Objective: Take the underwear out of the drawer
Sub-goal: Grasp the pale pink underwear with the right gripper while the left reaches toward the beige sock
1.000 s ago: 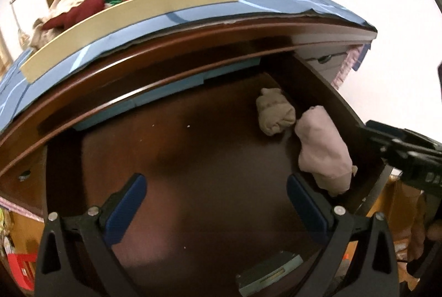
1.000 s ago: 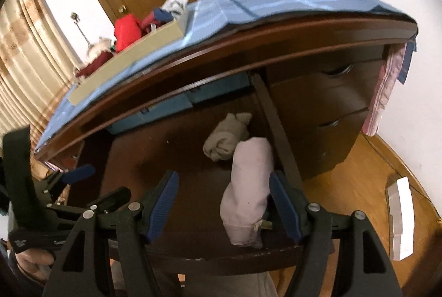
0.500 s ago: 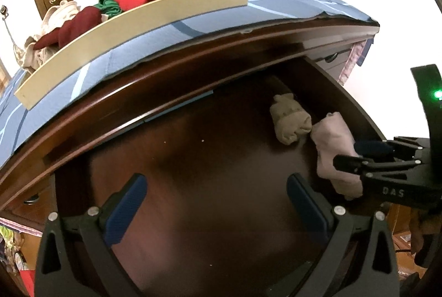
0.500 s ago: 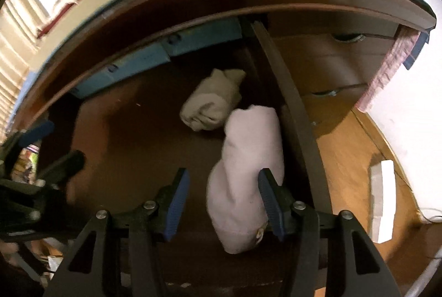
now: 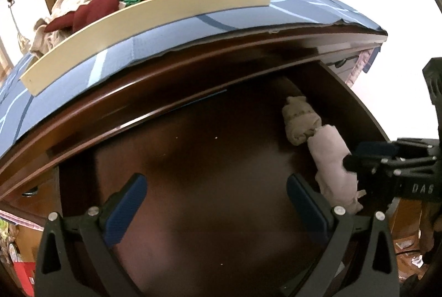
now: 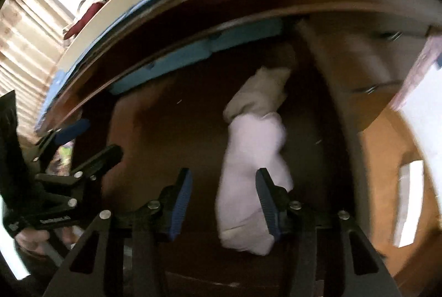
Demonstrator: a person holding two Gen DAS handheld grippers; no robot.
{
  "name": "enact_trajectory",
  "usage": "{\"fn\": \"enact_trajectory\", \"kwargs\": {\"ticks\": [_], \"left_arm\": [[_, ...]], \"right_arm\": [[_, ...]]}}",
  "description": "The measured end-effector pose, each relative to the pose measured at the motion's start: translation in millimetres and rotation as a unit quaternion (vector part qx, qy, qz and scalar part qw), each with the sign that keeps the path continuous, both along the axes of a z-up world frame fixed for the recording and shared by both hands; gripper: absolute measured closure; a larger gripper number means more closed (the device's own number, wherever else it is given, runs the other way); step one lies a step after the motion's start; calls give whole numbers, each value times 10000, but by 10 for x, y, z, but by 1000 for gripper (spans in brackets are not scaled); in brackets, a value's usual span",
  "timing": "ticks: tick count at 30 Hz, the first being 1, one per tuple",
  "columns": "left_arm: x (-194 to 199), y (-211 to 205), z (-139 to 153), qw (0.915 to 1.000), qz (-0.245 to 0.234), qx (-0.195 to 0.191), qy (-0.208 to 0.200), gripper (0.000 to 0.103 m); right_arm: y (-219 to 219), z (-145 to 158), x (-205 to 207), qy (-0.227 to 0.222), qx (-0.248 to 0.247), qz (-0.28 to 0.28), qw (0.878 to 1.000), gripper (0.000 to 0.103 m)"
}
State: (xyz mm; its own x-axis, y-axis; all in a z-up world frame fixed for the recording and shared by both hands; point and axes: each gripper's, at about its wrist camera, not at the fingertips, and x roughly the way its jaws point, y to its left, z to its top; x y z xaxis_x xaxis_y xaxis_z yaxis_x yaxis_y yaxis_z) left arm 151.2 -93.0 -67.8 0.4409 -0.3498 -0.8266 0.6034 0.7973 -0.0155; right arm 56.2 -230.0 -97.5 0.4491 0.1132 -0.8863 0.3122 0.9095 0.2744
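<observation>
A rolled pale pink underwear (image 6: 252, 175) lies at the right side of the open dark wood drawer (image 6: 165, 137), with a rolled beige one (image 6: 259, 92) touching its far end. Both show in the left wrist view: the pink underwear (image 5: 333, 164) and the beige one (image 5: 299, 121). My right gripper (image 6: 223, 197) is open with its jaws partly closed in around the near half of the pink roll; its right finger touches the cloth. It shows from the side in the left wrist view (image 5: 359, 159). My left gripper (image 5: 215, 203) is open and empty over the bare drawer floor.
The dresser top carries a blue cloth (image 5: 290, 1) and a beige tray (image 5: 154, 21) piled with red, green, maroon and white clothes. The drawer's right wall (image 6: 339, 114) runs beside the rolls. More drawers (image 6: 373, 62) and wooden floor (image 6: 386, 159) lie to the right.
My right gripper moved forward and down over the pink roll, and its jaws narrowed around it. My left gripper stayed open and shifted slightly toward the dresser.
</observation>
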Motion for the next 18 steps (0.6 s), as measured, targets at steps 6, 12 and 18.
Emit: {"fn": "enact_trajectory", "kwargs": {"ticks": [6, 12, 18], "left_arm": [[-49, -25, -18, 9999, -83, -17, 71, 1], [-59, -22, -17, 9999, -101, 76, 48, 1], [26, 120, -19, 9997, 182, 77, 112, 1]], "right_arm": [[-88, -52, 31, 389, -443, -151, 9981, 53], [12, -314, 215, 753, 536, 119, 9956, 52], [78, -158, 312, 7, 1279, 266, 9914, 52]]}}
